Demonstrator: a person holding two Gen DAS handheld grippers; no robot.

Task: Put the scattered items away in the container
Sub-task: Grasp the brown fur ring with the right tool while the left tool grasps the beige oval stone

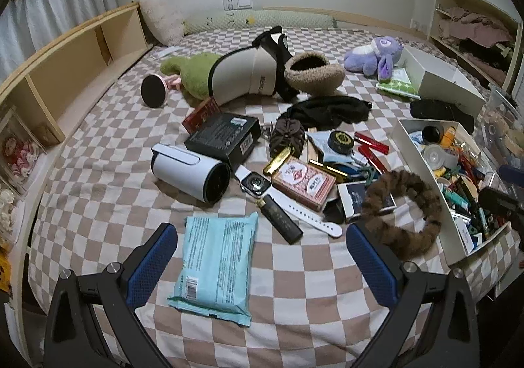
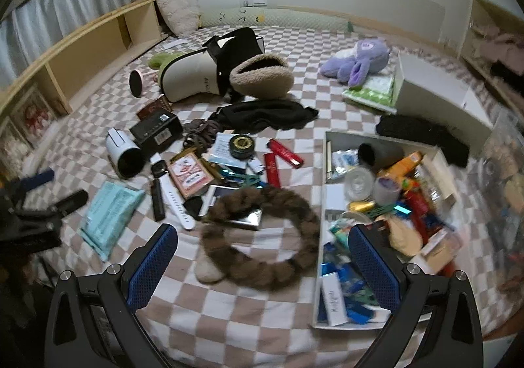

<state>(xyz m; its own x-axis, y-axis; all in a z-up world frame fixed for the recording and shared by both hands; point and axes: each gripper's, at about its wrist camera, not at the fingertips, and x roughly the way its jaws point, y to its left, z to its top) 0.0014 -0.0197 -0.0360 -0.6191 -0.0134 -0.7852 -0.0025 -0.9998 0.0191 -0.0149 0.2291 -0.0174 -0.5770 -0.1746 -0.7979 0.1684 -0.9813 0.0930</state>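
Note:
Scattered items lie on a checkered bed. My left gripper [image 1: 262, 264] is open, its blue pads either side of a light blue wipes pack [image 1: 216, 266]. Beyond it lie a smartwatch [image 1: 258, 186], a red card box [image 1: 304, 183], a white cylinder [image 1: 191, 173] and a brown fur ring [image 1: 404, 210]. The white container [image 1: 422, 171] stands at the right, full of small items. My right gripper [image 2: 262, 264] is open and empty above the fur ring [image 2: 262, 238], with the container [image 2: 322, 204] under its right finger. The left gripper shows blurred at the left edge of the right wrist view [image 2: 49, 194].
A black box [image 1: 222, 138], white cap [image 1: 242, 76], fleece hat [image 1: 312, 73], black cloth [image 1: 327, 109], green plush [image 1: 193, 71] and purple plush [image 1: 376, 53] lie farther back. A white box lid [image 1: 439, 79] sits at the right. Wooden shelves [image 1: 75, 66] line the left side.

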